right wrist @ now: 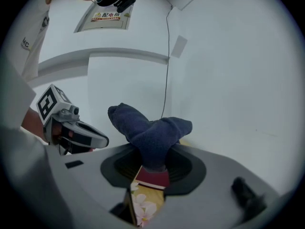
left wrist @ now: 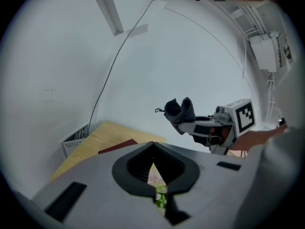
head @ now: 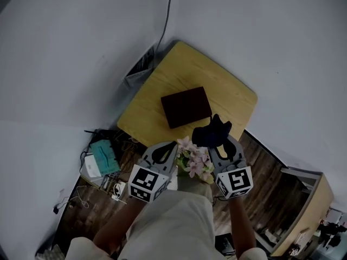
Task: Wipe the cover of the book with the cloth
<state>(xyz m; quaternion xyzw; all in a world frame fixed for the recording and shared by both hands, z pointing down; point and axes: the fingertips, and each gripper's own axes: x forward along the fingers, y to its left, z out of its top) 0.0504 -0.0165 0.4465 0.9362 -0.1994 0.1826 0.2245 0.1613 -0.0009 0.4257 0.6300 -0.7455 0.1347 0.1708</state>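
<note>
From the head view, a yellow worktop (head: 227, 91) stands by a white wall (head: 81, 47). A dark red book (head: 186, 106) lies flat near the middle of the worktop with its cover up. The right tongs (head: 221, 138) are held over the near edge of the worktop. They hold a dark blue cloth (head: 211, 130), which is in the air just beside the book and is not touching it. The left tongs (head: 165, 148) are close by on the other side. Pink flowers (head: 194, 161) show between the two tongs, lower down. A teal box (head: 104, 157) and some wires lie on the dark wood floor (head: 260, 161).

In the left gripper view, the left tongs (left wrist: 152, 147) are closed at the tips and have nothing in them. A thin gap behind the tips shows a bit of the flowers. Past the tongs are the worktop (left wrist: 102, 135) and one edge of the book (left wrist: 119, 147). The right tongs (left wrist: 190, 125) are off to the side, with the cloth (left wrist: 180, 112) bunched up at their end.

In the right gripper view, the right tongs (right wrist: 155, 163) are pinched tight on the cloth (right wrist: 150, 130), which puffs out above them. The book (right wrist: 152, 179) and the flowers (right wrist: 143, 205) show through the gap below. The left tongs (right wrist: 106, 140) are beside them. A thin wire (right wrist: 167, 56) runs down the wall.
</note>
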